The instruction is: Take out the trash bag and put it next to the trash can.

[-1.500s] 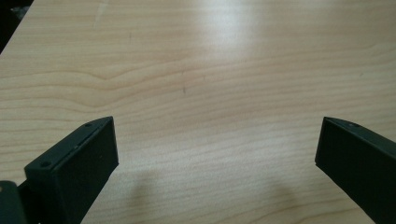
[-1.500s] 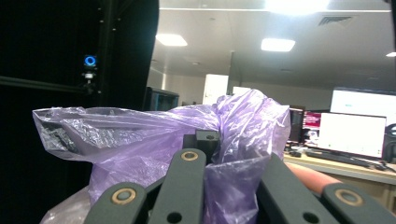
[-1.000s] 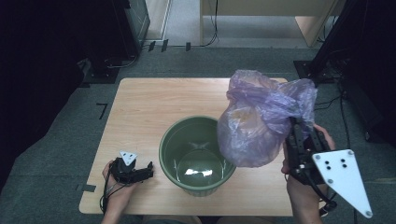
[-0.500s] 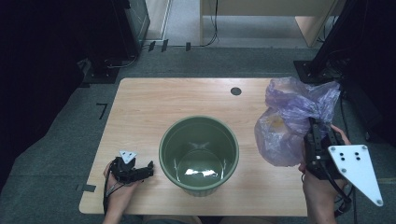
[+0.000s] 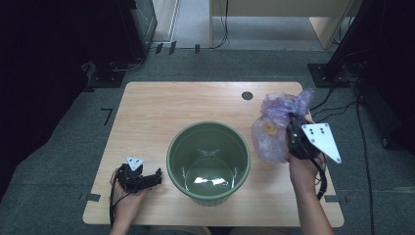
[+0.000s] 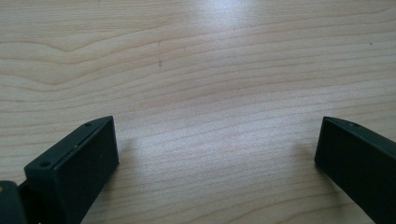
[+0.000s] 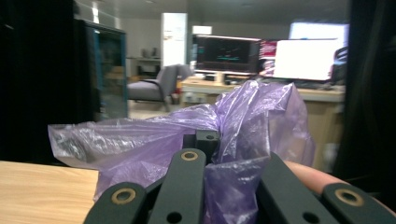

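A translucent purple plastic bag [image 5: 274, 129] with something orange inside rests near the table's right edge, right of a green bucket [image 5: 209, 161]. My right gripper [image 5: 292, 128] is shut on the bag's gathered top; in the right gripper view the purple plastic bag [image 7: 196, 140] bunches between and over the jaws. The bucket stands upright and empty at the table's front centre. My left gripper [image 5: 142, 178] lies low at the front left of the table, left of the bucket. Its jaws stand wide apart over bare wood [image 6: 210, 93], with nothing between them.
The wooden table [image 5: 161, 107] has a round cable hole [image 5: 247, 95] at the back right. Dark cabinets and cables stand on the grey carpet behind the table. A wooden desk [image 5: 274, 10] lies farther back.
My right gripper has carried the bag right and down from beside the bucket's rim to the table's right side. The left gripper has stayed put.
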